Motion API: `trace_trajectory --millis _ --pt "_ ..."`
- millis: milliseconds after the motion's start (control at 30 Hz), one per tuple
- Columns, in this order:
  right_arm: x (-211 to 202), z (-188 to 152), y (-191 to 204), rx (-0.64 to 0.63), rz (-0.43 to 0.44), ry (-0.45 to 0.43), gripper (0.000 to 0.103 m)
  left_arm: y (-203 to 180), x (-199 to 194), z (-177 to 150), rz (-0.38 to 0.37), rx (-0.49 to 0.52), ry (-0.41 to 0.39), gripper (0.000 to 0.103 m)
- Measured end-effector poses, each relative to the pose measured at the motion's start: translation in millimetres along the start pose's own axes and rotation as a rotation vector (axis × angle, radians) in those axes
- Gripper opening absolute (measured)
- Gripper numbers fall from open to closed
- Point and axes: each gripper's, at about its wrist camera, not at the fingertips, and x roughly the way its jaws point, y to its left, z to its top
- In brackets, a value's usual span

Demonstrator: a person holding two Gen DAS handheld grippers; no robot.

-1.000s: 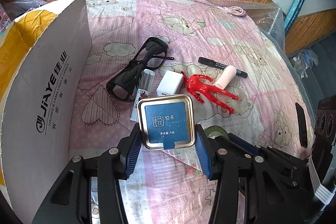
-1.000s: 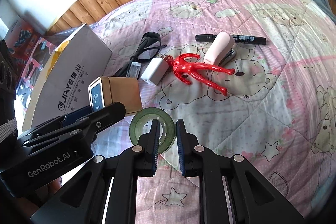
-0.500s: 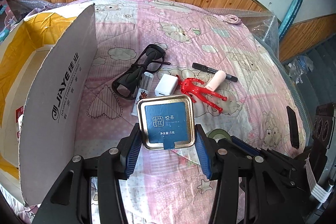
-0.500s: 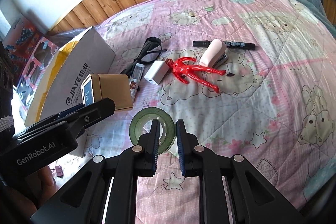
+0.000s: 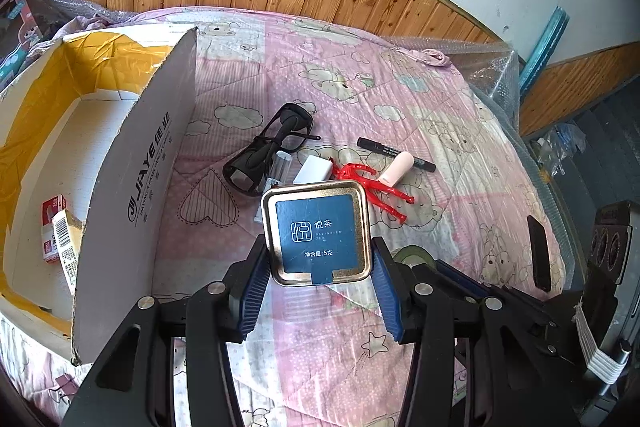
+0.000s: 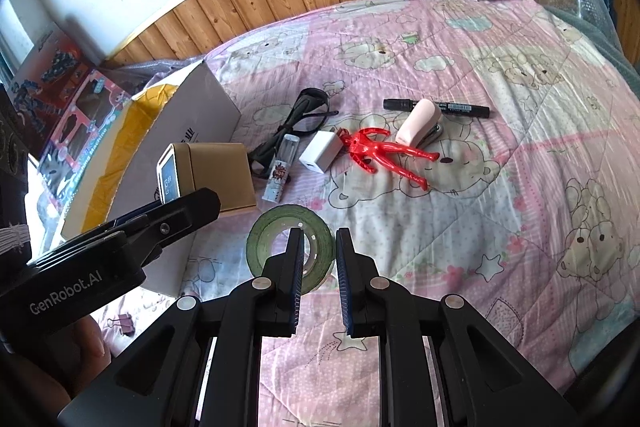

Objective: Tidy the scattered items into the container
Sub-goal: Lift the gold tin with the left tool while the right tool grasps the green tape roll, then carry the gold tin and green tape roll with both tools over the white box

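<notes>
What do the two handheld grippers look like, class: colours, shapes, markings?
Both the left gripper and right gripper have black angular frames with silver rivets and blue ribbed finger pads. The left gripper's body reads "GenRobot.AI" in white, and white cord is wound on the housings.

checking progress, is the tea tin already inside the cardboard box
No, the tea tin is clamped in the left gripper above the quilt, beside the cardboard box.

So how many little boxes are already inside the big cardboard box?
2: a red-and-white carton against the left wall, and a beige barcoded carton leaning beside it. The big cardboard box's flap may hide more.
</notes>
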Motion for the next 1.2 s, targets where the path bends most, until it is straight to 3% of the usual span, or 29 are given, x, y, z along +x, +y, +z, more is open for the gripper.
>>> trace_trajectory --millis 1200 --pt "-20 23 88 -0.155 0.005 -0.060 0.016 67 -69 11 -0.043 -0.142 -0.144 0.050"
